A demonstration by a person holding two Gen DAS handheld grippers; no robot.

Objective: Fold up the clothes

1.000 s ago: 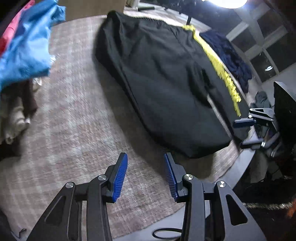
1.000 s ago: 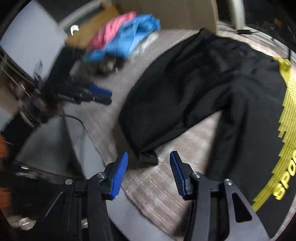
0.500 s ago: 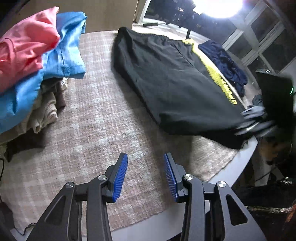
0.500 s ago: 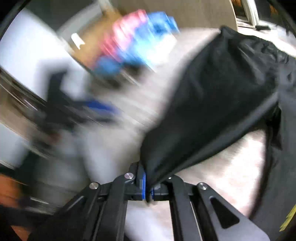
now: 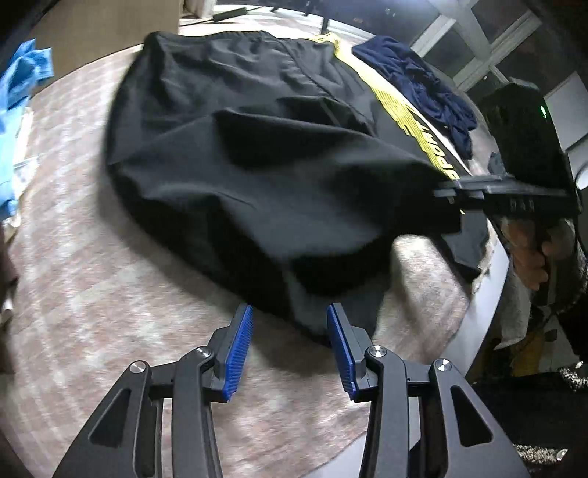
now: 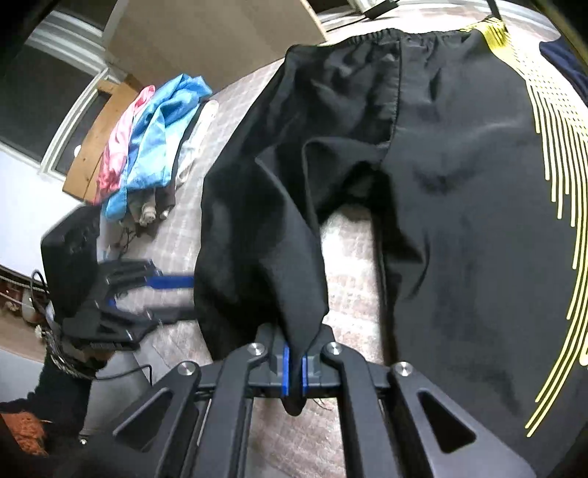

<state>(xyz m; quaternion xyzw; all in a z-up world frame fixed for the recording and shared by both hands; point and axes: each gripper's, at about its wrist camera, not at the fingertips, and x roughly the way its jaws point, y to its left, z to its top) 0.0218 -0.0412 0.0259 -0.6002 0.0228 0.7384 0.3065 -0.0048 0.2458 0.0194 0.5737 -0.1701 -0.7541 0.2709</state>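
Note:
Black shorts (image 5: pixel 257 154) with a yellow side stripe (image 5: pixel 415 121) lie on a plaid-covered table (image 5: pixel 92 294). My right gripper (image 6: pixel 294 371) is shut on the hem corner of one leg of the shorts (image 6: pixel 264 235) and holds it lifted over the other leg. In the left wrist view the right gripper (image 5: pixel 452 191) shows at the right, pulling that leg up. My left gripper (image 5: pixel 290 342) is open and empty, right at the near edge of the lifted leg. It also shows in the right wrist view (image 6: pixel 161 286) at the left.
A pile of blue and pink clothes (image 6: pixel 147 139) lies at the table's far left. A dark navy garment (image 5: pixel 419 84) lies beyond the shorts. The table's edge (image 5: pixel 488 294) runs close on the right. A cardboard box (image 6: pixel 205 33) stands at the back.
My right gripper shut on the shorts' leg hem and lifted it across toward the other leg. My left gripper moved in to the near edge of the shorts, still open.

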